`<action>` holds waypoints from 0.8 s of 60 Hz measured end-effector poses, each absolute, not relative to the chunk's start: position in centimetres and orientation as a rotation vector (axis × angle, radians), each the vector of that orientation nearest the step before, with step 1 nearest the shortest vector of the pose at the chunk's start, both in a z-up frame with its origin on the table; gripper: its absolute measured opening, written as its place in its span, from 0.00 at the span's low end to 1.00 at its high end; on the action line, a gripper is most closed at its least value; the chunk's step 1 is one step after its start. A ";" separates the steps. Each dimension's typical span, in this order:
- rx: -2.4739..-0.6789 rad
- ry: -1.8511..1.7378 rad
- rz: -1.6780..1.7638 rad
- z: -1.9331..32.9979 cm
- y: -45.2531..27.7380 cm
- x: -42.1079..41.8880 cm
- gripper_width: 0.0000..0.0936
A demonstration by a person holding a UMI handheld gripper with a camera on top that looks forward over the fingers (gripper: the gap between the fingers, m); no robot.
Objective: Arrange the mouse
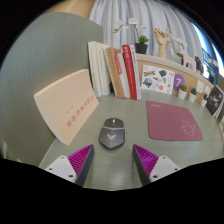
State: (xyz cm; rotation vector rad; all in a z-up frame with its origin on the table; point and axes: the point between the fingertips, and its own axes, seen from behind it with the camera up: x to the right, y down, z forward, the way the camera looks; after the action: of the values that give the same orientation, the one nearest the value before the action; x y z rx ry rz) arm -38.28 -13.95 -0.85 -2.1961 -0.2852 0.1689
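Observation:
A dark grey computer mouse [112,131] lies on the grey-green table [60,60], just ahead of my fingers and centred between them. A dark pink mouse mat [174,120] lies to the right of the mouse. My gripper [113,161] is open and empty, with its magenta pads [80,160] spread wide on either side, a short way behind the mouse.
A tilted cream board with red lettering [66,100] stands to the left of the mouse. A row of upright books [115,70] lines the back. Small framed cards and potted plants [183,88] stand at the back right, with a wooden hand figure [163,42] above.

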 end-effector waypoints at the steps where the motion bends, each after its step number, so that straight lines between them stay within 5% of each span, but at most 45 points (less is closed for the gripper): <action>1: -2.198 -0.276 0.165 -0.9 -13.4 -38.4 0.84; 14: -2.215 -0.213 0.129 -0.8 -8.2 -39.6 0.80; 20: -2.215 -0.173 0.115 -0.8 -7.1 -39.7 0.54; 33: -2.250 -0.164 0.095 -1.1 -7.1 -39.5 0.33; 48: -2.282 -0.239 0.126 0.5 -7.2 -39.8 0.31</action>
State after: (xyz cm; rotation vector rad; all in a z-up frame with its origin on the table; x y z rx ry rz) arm -39.78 -7.22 0.48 -2.2822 -0.2386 0.1263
